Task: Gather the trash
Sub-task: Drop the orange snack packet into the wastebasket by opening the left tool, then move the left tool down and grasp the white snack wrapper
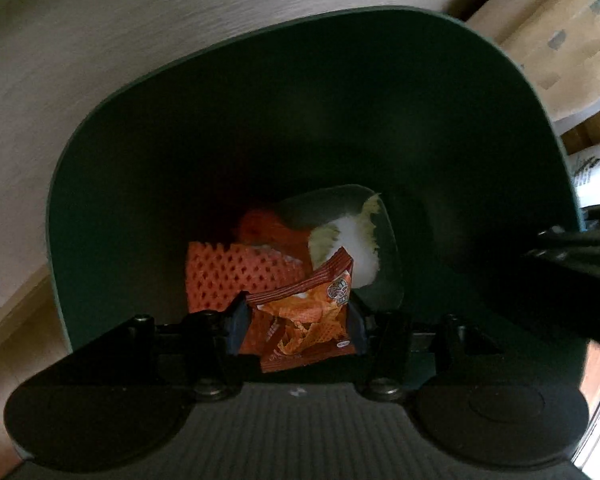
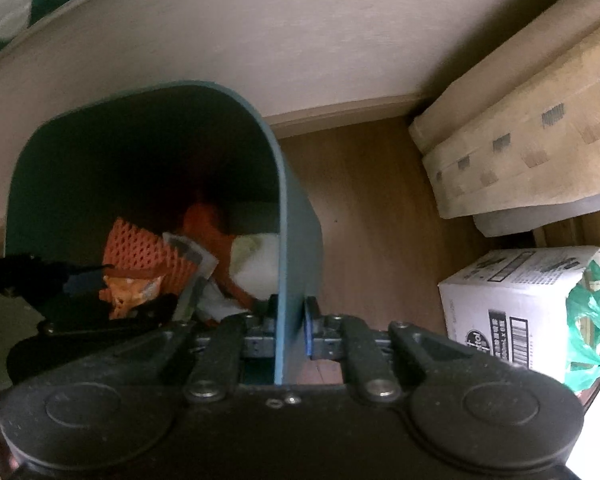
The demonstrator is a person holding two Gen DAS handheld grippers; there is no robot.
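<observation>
A dark green trash bin [image 1: 100,152] stands on the floor, open at the top. My left gripper [image 1: 296,324] is shut on an orange snack wrapper [image 1: 304,320] and holds it over the bin's mouth. Inside lie an orange foam net [image 1: 228,276], an orange scrap and a white and yellow cloth [image 1: 352,244]. My right gripper [image 2: 290,328] is shut on the bin's right wall [image 2: 296,240], one finger inside, one outside. The right wrist view shows the left gripper [image 2: 76,284] with the wrapper [image 2: 132,292] at the left.
A pale wall [image 2: 300,40] runs behind the bin. On the wooden floor [image 2: 372,220] to the right lie taped cardboard boxes [image 2: 540,140], a white printed box [image 2: 516,304] and a green plastic bag [image 2: 588,340].
</observation>
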